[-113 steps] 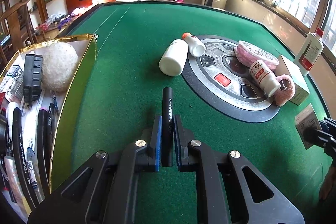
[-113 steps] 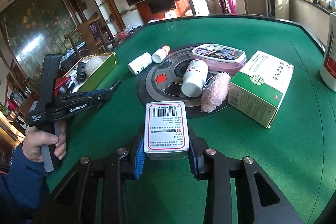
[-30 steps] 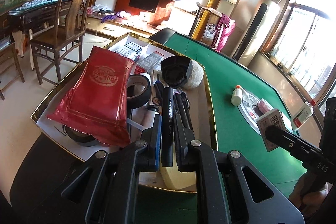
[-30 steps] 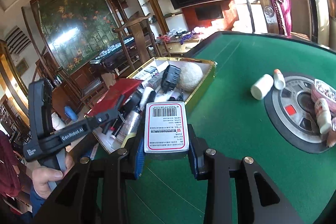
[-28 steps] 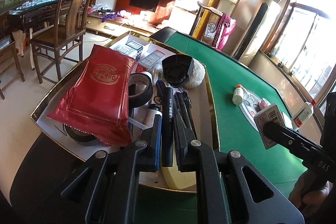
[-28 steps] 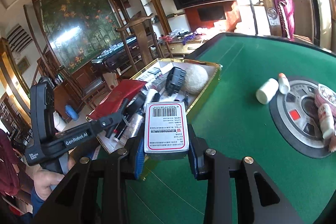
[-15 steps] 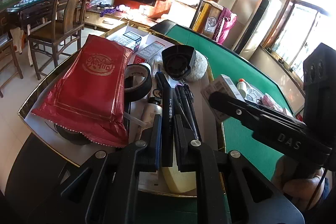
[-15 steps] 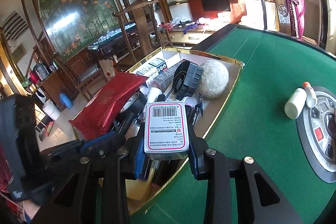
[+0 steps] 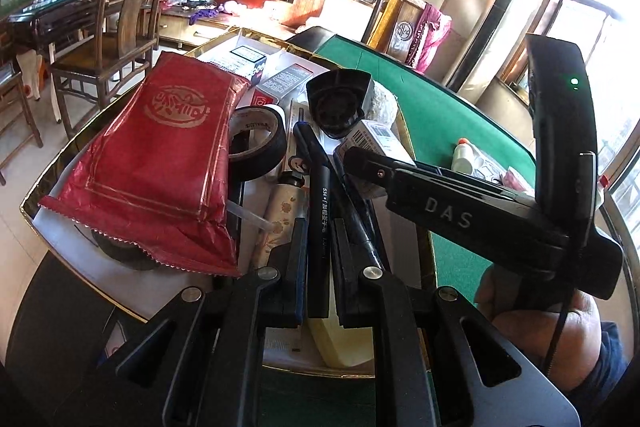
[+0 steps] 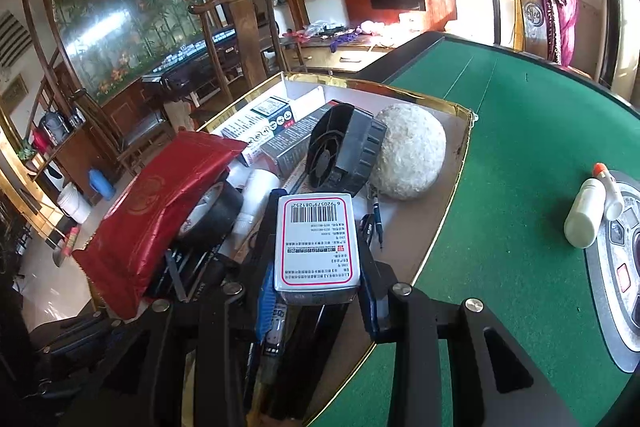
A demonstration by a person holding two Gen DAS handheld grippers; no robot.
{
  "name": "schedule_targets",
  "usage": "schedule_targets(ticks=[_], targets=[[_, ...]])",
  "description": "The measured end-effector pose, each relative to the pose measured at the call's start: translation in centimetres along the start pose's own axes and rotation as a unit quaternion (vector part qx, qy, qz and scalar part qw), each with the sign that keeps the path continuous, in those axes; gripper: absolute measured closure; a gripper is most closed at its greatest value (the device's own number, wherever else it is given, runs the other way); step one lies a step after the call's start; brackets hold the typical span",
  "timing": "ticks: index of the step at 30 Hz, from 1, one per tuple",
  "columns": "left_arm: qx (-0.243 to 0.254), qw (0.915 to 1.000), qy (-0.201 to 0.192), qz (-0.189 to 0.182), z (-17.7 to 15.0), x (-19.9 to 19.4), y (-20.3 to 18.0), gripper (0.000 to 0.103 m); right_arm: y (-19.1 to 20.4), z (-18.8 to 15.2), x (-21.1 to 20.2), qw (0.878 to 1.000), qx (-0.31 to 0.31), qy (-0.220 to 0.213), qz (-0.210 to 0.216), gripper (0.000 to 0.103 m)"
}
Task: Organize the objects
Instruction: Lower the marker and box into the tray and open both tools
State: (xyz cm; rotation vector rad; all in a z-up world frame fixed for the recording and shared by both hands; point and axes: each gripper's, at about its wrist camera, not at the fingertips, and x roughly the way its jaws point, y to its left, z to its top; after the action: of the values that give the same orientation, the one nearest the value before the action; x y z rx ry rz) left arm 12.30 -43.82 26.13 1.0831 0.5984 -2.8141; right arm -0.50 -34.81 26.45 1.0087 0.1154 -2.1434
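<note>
Box (image 10: 460,107) with gold rim already holds red bag (image 9: 156,163), tape roll (image 9: 256,143), pens and a pale ball (image 10: 412,151). Over it the left gripper (image 9: 320,239) is pinching a black marker (image 9: 318,223), and the right gripper (image 10: 316,267) is clamped on a small barcode carton (image 10: 316,243). Both are not yet released. On the green table (image 10: 520,167), a white bottle (image 10: 584,215) is left, so I judge the work is about halfway.

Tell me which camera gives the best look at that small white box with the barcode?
The right wrist view: the white box sits right in front of the lens, clamped in the right gripper, its barcode face fully visible. In the left wrist view only part of the box shows, behind the right gripper.
</note>
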Motion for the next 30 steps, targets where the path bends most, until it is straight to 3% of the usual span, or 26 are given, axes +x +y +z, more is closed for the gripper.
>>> schedule_targets(ticks=[8, 11, 13, 16, 24, 30], targets=[[0.006, 0.9999, 0.007, 0.011, 0.2, 0.4, -0.2, 0.093, 0.1, -0.1, 0.9, 1.000, -0.002, 0.003, -0.013, 0.067], [-0.002, 0.9999, 0.010, 0.000, 0.3, 0.3, -0.1, 0.085, -0.1, 0.0, 0.7, 1.000, 0.004, 0.009, -0.003, 0.064], [-0.003, 1.0000, 0.006, -0.006, 0.4, 0.0, -0.1, 0.069, -0.2, 0.0, 0.5, 1.000, 0.006, 0.009, 0.000, 0.062], [-0.004, 1.0000, -0.004, -0.004, 0.3, -0.5, -0.3, 0.056, -0.5, -0.2, -0.3, 1.000, 0.011, 0.002, 0.009, 0.061], [-0.028, 0.9995, -0.007, -0.011, 0.7, -1.1, 0.1, 0.054, -1.9, -1.0, -4.2, 0.998, 0.038, -0.031, 0.037, 0.060], [-0.015, 0.9998, -0.006, -0.009, 0.6, -1.5, -1.2, 0.054, -4.6, -2.7, -7.9, 0.996, 0.054, -0.049, 0.046, 0.060]])
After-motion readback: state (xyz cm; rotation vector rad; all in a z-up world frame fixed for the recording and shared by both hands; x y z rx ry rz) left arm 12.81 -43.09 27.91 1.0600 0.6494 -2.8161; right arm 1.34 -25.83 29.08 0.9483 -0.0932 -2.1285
